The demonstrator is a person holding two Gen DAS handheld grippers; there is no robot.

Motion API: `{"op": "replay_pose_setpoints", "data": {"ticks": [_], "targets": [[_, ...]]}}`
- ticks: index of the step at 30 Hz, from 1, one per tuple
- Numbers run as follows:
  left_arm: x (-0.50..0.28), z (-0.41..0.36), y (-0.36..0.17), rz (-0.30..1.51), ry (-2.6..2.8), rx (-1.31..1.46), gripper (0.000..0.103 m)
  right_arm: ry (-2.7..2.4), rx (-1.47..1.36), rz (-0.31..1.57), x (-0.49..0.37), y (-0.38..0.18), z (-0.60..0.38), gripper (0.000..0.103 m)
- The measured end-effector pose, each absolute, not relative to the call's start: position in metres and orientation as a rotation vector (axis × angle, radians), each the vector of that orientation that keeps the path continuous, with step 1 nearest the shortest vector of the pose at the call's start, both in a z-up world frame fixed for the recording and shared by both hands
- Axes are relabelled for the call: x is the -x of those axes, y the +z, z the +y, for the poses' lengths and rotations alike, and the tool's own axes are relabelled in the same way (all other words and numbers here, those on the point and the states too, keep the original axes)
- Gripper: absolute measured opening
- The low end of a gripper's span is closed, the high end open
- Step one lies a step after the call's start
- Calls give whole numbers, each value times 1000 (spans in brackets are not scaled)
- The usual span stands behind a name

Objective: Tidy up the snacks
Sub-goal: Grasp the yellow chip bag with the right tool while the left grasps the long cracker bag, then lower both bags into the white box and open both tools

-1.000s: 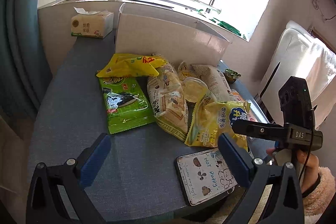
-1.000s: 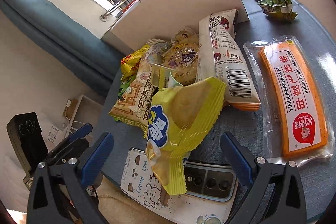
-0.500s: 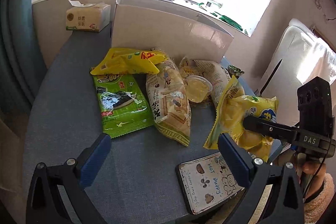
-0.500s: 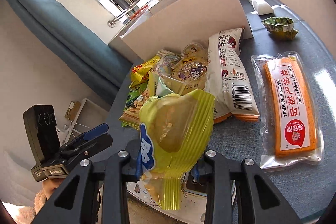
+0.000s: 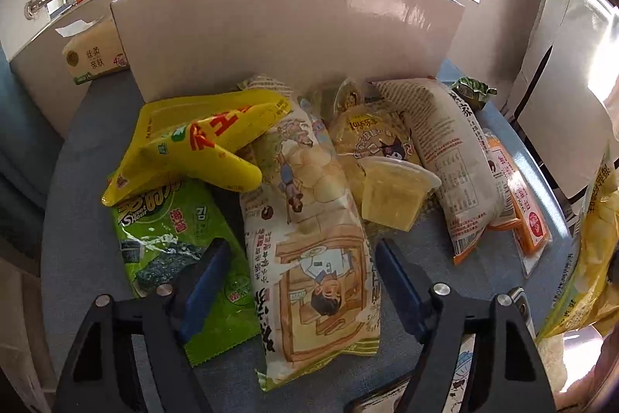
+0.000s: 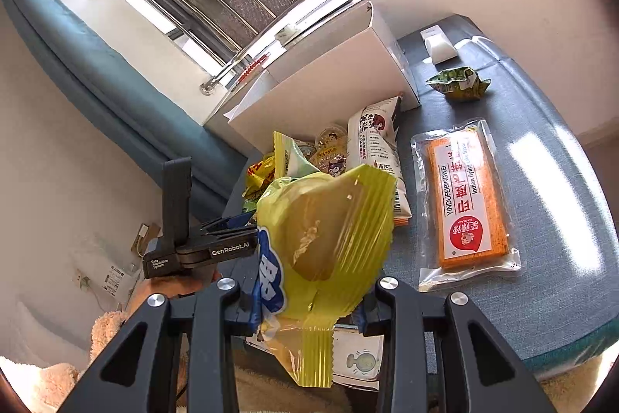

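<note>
My right gripper (image 6: 305, 312) is shut on a yellow chip bag (image 6: 325, 235) and holds it up above the table's near edge; the bag also shows at the right edge of the left wrist view (image 5: 592, 258). My left gripper (image 5: 301, 273) is open, its fingers on either side of a cream cartoon-print snack bag (image 5: 313, 250). Beside that bag lie a green seaweed pack (image 5: 182, 242), a yellow bag (image 5: 201, 146), a jelly cup (image 5: 394, 192), a white striped bag (image 5: 452, 157) and an orange cake pack (image 6: 464, 204).
A white cardboard box (image 5: 286, 29) stands open-topped behind the snacks, by the window sill. A tissue pack (image 5: 96, 57) sits left of it. A small green wrapper (image 6: 458, 82) and a white object (image 6: 439, 45) lie at the far right. A phone (image 6: 356, 355) lies at the table's near edge.
My right gripper closed on the yellow chip bag and lifted it off the table. My left gripper moved forward and narrowed around the cartoon-print bag.
</note>
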State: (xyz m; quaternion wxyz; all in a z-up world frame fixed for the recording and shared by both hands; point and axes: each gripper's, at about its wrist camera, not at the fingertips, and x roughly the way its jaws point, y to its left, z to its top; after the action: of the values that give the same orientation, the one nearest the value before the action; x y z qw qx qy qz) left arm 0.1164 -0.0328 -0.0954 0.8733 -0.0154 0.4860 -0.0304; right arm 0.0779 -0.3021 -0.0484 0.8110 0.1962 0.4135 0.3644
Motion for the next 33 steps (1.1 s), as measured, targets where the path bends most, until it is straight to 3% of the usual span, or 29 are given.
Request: {"op": "replay_pose_setpoints", "data": {"ticks": [3,6,21,27,33], "targets": [[-117,-40,-91,1015,-81,-29,44,781,-408,886,-75,-49,-300,37],[-104,-37,-83,971,-89,-30,38,792,-414,890,-74,-50,-299,37],[-17,-18,-32,810,-279,153,37,816,-368,882,-79,-40,-277,37],[-44,-11,10,704,-290,152,37,814,-293,808,-106,-9,-263,37],[-120,20,58,604,-208,188,37,750,-201,709,-174,46,-233,37]]}}
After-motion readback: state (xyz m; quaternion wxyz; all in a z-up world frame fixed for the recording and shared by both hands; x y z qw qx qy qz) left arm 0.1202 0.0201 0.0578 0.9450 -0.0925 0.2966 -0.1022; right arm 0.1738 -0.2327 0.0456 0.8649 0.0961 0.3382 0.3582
